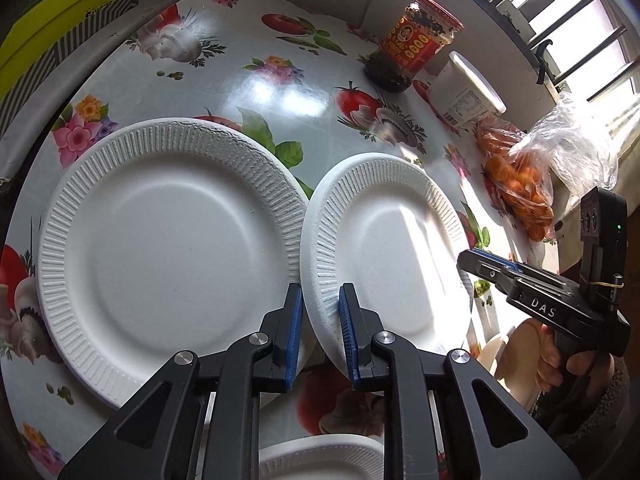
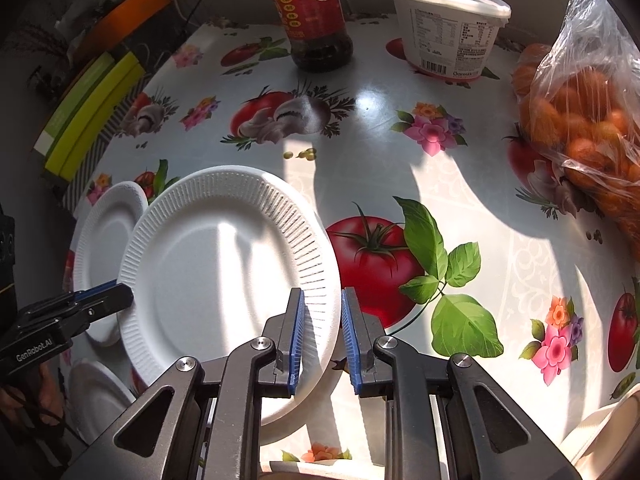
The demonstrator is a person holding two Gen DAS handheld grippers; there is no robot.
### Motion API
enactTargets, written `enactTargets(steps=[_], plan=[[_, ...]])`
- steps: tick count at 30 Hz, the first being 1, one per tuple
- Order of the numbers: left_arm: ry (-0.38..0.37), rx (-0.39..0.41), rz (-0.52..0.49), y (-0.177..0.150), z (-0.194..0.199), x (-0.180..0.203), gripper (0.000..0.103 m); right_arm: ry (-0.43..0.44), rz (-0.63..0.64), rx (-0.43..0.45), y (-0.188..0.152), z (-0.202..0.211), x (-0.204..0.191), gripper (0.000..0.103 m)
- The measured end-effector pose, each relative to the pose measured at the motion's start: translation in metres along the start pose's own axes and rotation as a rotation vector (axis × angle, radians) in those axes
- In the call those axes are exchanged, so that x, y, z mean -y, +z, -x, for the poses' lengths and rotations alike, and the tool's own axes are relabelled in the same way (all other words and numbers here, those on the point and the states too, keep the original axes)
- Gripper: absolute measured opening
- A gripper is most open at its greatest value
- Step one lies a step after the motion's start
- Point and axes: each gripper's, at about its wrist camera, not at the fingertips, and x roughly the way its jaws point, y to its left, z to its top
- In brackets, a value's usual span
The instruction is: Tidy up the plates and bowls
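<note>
both tongs (image 1: 320, 300) (image 2: 322, 304) pinched onto the ribbed rim of a round white foam plate (image 1: 392, 240)

Black hand-held gripper (image 1: 320, 296), blue ribbed pads (image 1: 294, 332)

Both views are fisheye cameras mounted just behind each tool's fingers, looking steeply down and forward at close range onto the glossy surface (image 1: 256, 92) printed with tomatoes and flowers. The left wrist view takes in the surface's left part, the right wrist view its right part. They share the tilted white ribbed foam plate (image 1: 384, 240) (image 2: 224, 264), the red-labelled glass jar (image 1: 412, 40) (image 2: 312, 12) and the white lidded plastic tub (image 1: 464, 88) (image 2: 444, 28) along the upper frame.
</note>
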Motion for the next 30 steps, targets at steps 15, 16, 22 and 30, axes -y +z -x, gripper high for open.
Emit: enactTargets(steps=[15, 16, 22, 30], plan=[[0.013, 0.01, -0.002, -0.002, 0.006, 0.001, 0.018, 0.023, -0.006, 0.013, -0.003, 0.009, 0.001, 0.016], [0.014, 0.013, -0.004, -0.003, 0.008, 0.001, 0.018, 0.023, -0.006, 0.015, -0.003, 0.01, 0.0, 0.016], [0.016, 0.028, -0.003, -0.003, 0.016, 0.002, 0.018, 0.033, -0.013, 0.031, -0.005, 0.017, -0.002, 0.016], [0.033, 0.052, -0.003, -0.006, 0.027, 0.001, 0.018, 0.052, -0.014, 0.056, -0.007, 0.023, -0.009, 0.016]])
